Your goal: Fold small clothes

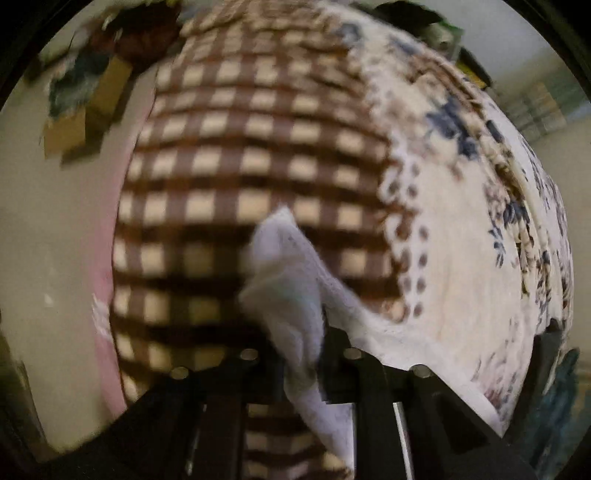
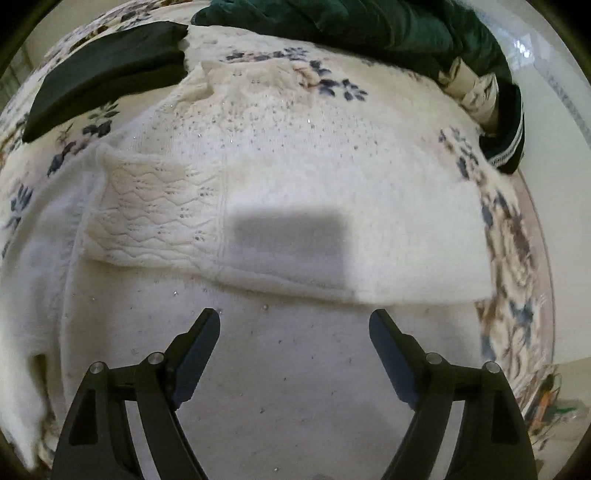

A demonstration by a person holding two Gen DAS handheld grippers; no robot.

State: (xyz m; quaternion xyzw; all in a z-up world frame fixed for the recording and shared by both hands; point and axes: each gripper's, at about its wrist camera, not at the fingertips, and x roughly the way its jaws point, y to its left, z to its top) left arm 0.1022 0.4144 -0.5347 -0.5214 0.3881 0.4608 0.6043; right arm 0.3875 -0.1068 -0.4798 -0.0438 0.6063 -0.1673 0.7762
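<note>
A white knitted sweater (image 2: 295, 177) lies spread on the bed, partly folded, with a lace-patterned sleeve (image 2: 147, 206) folded across it. My right gripper (image 2: 293, 325) is open and empty just above the sweater's near part. In the left wrist view my left gripper (image 1: 314, 350) is shut on a white edge of the sweater (image 1: 284, 280), which bunches up between the fingers and lifts off the bed. The left view is blurred.
A brown and cream checked blanket (image 1: 240, 155) covers the left of the bed, next to the floral bedspread (image 1: 480, 221). A folded black garment (image 2: 103, 74) lies at the far left and a dark green garment (image 2: 351, 26) at the far edge. Cardboard boxes (image 1: 85, 122) stand beyond the bed.
</note>
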